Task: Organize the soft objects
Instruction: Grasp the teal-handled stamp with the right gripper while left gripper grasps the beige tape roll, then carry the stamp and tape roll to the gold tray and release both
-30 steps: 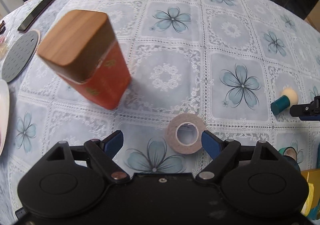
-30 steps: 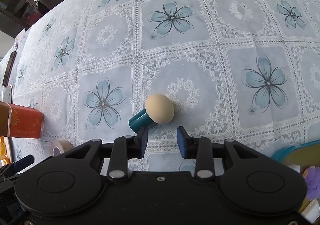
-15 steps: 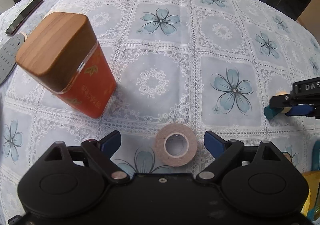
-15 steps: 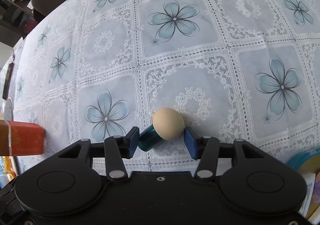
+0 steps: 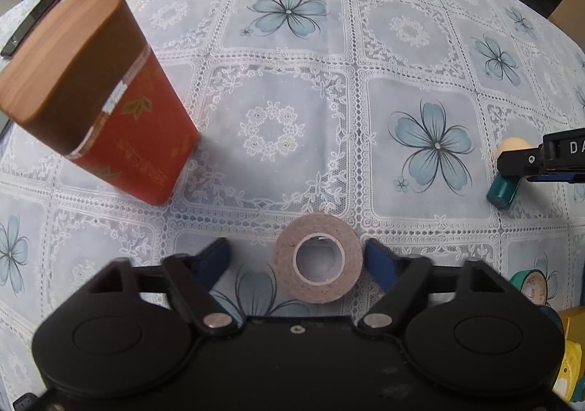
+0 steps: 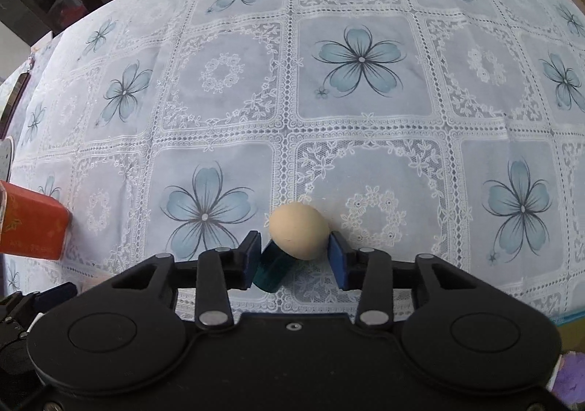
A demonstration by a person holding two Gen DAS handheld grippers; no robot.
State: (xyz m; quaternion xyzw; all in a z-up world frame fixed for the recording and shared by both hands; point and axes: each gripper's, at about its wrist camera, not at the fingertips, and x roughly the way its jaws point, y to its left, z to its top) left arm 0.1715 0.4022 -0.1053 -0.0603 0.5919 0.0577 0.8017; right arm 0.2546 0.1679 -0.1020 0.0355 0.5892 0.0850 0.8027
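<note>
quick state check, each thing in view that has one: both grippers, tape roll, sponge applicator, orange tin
left gripper: open, straddling the tape roll
right gripper: open, fingers flanking the sponge applicator
tape roll: flat on the tablecloth, nearer the right finger
sponge applicator: on its side
orange tin: upright, wooden lid on

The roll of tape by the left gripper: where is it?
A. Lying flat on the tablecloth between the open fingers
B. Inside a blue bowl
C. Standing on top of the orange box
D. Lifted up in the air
A: the roll of tape lies flat on the tablecloth, between the spread fingers of the left gripper.
</note>
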